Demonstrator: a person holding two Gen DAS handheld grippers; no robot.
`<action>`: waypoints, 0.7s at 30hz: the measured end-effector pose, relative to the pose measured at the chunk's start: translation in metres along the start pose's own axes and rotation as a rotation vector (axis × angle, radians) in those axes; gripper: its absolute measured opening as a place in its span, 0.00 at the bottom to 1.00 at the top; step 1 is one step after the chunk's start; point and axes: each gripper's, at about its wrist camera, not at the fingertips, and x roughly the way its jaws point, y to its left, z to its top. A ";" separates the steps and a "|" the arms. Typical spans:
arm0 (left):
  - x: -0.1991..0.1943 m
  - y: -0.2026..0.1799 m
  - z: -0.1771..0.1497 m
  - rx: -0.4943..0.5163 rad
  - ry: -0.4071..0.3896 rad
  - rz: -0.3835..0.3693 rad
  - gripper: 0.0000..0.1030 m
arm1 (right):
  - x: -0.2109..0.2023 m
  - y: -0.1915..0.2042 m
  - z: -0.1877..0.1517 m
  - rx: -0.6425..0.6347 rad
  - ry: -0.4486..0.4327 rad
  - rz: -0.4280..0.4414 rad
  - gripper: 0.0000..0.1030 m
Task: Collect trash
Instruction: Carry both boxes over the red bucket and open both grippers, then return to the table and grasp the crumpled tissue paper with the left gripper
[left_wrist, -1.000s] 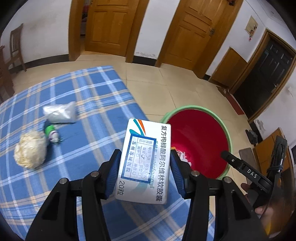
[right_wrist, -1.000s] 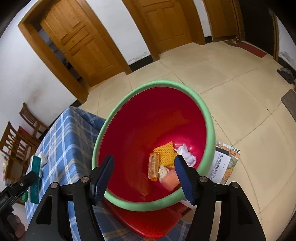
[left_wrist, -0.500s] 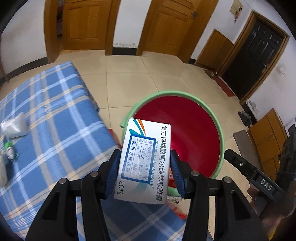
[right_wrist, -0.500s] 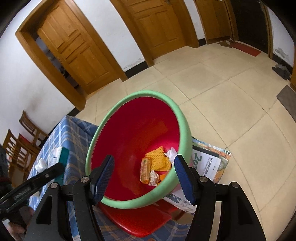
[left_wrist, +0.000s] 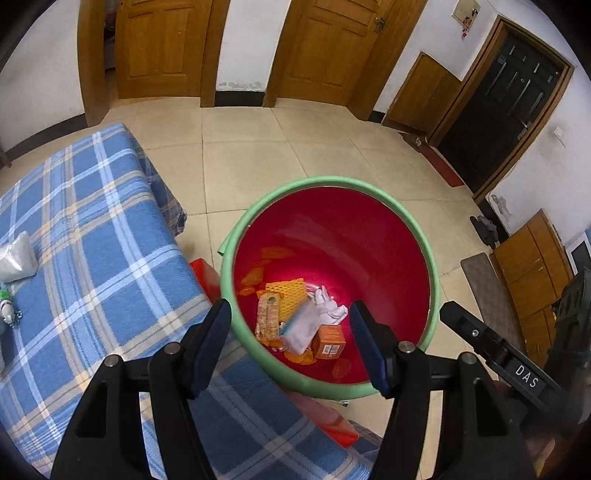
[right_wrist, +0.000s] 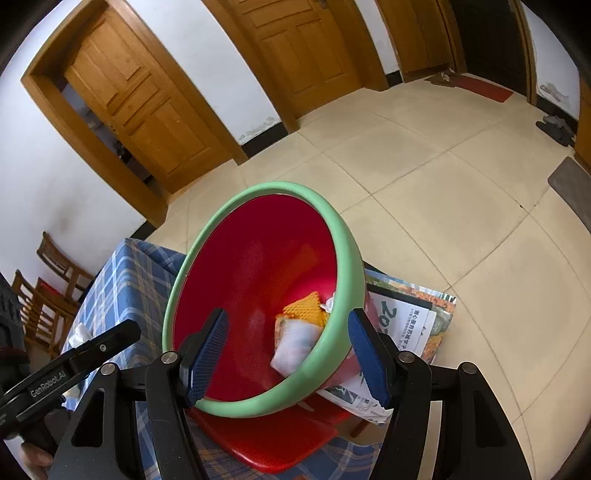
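left tool (left_wrist: 290, 338) hangs over the red bin (left_wrist: 424, 236), jaws opening, nothing between the pads. the white box (left_wrist: 301, 326) is blurred inside the bin, low down on or just above the other trash: orange carton (left_wrist: 328, 341), yellow mesh sponge (left_wrist: 286, 295), white tissue (left_wrist: 330, 306). in the right wrist view the same box (right_wrist: 295, 345) shows near the bin's inner wall. right tool (right_wrist: 288, 350) is spread wide and empty, aimed down at the bin's near rim (right_wrist: 258, 406).

handling guess: the box is light thin card, stiff on its flat faces but easy to crush, so a light pinch across the narrow sides would suit. still on the table (left_wrist: 110, 258) at far left: a clear plastic bag (left_wrist: 16, 254), soft, slippery, light, best taken at a bunched fold, and a small green-capped bottle (left_wrist: 7, 304), only partly visible.

pose: both tools tip steeply down, side by side, left one nearer the table edge, right one over the bin's right side with papers (right_wrist: 406, 321) lying under it on the floor.
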 end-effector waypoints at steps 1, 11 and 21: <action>-0.002 0.001 -0.001 -0.006 -0.004 0.002 0.64 | -0.001 0.000 -0.001 -0.002 0.000 0.003 0.66; -0.031 0.040 -0.010 -0.095 -0.053 0.063 0.65 | -0.004 0.015 -0.005 -0.027 0.000 0.027 0.66; -0.067 0.082 -0.021 -0.184 -0.125 0.149 0.65 | -0.008 0.038 -0.011 -0.064 0.002 0.051 0.66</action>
